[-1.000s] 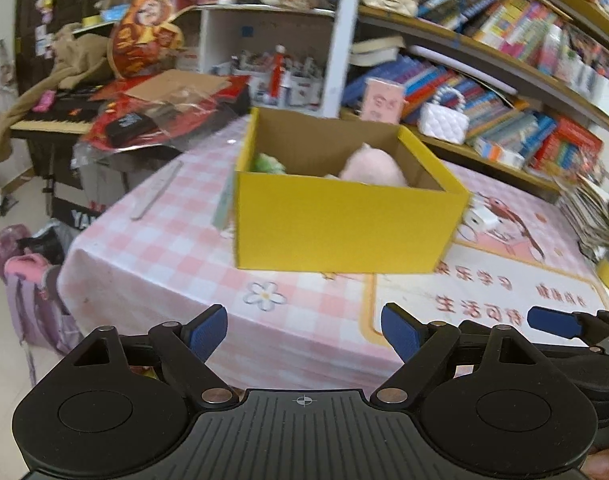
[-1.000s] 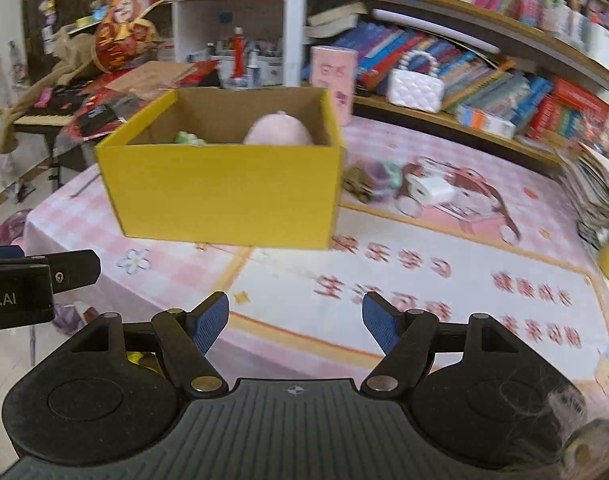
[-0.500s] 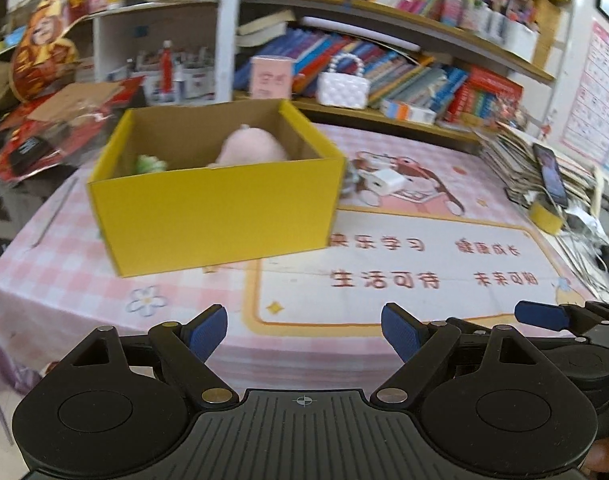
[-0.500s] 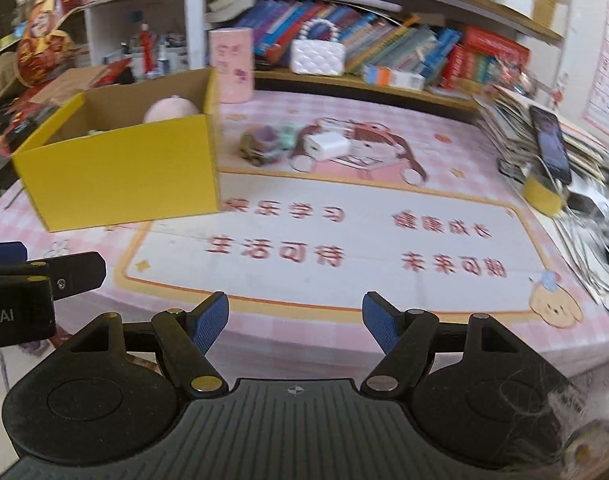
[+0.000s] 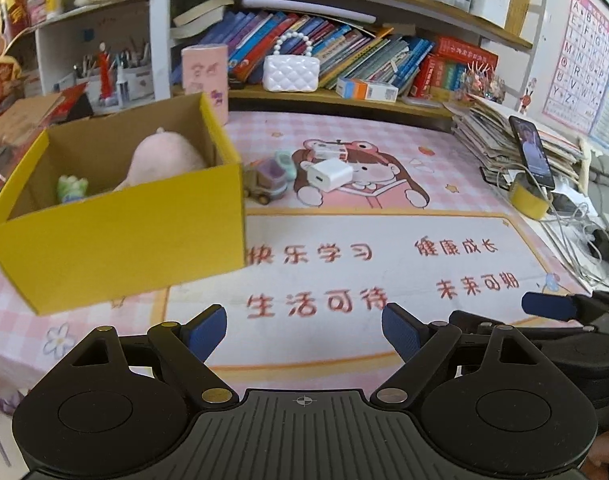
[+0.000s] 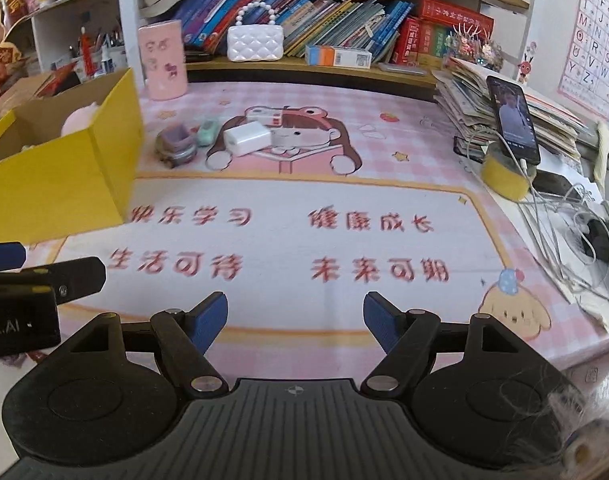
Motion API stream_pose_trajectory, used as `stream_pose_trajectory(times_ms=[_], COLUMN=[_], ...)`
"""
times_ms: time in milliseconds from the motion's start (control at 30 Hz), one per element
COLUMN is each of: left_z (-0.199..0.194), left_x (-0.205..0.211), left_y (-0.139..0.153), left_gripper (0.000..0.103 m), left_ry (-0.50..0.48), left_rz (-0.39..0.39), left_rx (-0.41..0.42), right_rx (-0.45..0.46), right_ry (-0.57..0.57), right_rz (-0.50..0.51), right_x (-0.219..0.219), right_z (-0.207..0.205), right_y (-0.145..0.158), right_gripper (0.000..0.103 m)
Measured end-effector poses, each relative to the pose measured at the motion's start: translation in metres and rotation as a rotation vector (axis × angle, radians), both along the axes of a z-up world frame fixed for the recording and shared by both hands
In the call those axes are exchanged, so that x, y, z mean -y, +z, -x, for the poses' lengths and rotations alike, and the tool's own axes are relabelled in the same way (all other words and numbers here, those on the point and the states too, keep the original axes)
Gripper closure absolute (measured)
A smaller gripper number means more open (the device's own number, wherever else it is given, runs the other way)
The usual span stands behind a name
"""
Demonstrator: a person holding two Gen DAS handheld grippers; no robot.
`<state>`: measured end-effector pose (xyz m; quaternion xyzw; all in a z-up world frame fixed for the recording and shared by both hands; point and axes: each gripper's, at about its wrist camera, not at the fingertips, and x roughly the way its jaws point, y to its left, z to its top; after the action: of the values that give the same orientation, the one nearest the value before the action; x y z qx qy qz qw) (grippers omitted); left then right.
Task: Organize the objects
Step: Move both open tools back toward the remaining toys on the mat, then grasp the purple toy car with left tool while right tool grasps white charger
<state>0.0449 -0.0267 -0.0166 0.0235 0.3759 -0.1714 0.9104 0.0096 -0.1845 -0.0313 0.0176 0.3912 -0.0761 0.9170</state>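
Jaws L (image 5: 304, 326) wide open, empty | R (image 6: 295, 318) same | over mat (image 6: 288, 200)

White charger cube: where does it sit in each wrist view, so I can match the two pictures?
Left wrist: white charger cube lies at upper centre, right of the yellow box.
Right wrist: white charger cube lies upper left of centre, on the mat.
Shared landmark: the white quilted purse on the shelf behind it.

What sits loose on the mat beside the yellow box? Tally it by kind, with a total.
Toy cars: 2, purple-topped car and mint car
White charger: 1
Small white item behind it: 1
Total: 4
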Motion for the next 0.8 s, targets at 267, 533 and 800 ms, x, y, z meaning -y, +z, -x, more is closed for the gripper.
stream_pose_trajectory(times_ms=[267, 533, 800], left_z=[-0.029, -0.054, -0.089], left_x=[0.037, 0.069, 0.094], left_y=[0.0, 0.003, 0.007], left_gripper=[0.016, 0.018, 0.051], left_ry=[0.029, 0.117, 0.272], left_rz=[-0.047, -0.069, -0.092], left_rx=[0.008, 0.04, 0.064], right_rx=[0.016, 0.042, 0.056], right_ry=[0.038, 0.096, 0.165], right_rz=[-0.045, -0.082, -0.11], right_x=[0.039, 0.077, 0.103], right_z=[-0.039, -0.081, -0.113], right_y=[0.004, 0.006, -0.002], right_gripper=[0.029, 0.029, 0.032])
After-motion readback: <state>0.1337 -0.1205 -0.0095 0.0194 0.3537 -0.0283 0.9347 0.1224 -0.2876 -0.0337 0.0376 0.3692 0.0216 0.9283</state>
